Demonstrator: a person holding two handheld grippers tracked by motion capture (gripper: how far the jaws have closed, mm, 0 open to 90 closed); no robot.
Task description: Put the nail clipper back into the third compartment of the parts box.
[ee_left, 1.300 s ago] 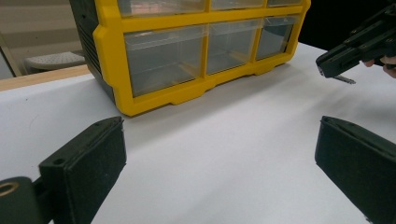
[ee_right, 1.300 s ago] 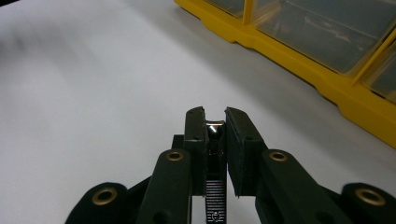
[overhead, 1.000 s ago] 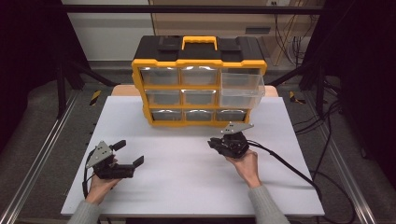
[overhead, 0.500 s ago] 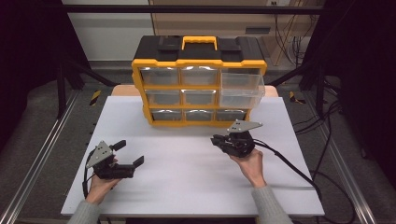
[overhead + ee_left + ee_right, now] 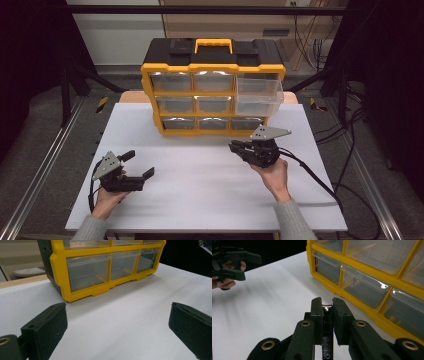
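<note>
A yellow and black drawer cabinet (image 5: 214, 67) stands at the back of the white table (image 5: 200, 180). Its top right clear drawer (image 5: 258, 93) is pulled out. My right gripper (image 5: 235, 146) hovers in front of the cabinet's lower right corner, pointing left. In the right gripper view the jaws (image 5: 327, 302) are shut on a slim dark object (image 5: 327, 315) with a shiny end. My left gripper (image 5: 139, 164) rests low at the front left, open with nothing between its pads (image 5: 47, 325). The left gripper view looks at the cabinet's bottom drawers (image 5: 87, 271).
A cable (image 5: 320, 180) trails from the right gripper over the table's right side. Metal rails (image 5: 45, 165) and dark floor flank the table. Bare white surface lies between the two grippers.
My right gripper has lifted off the table and drifted a little right, toward the cabinet, still shut on the slim object. The left gripper has stayed put.
</note>
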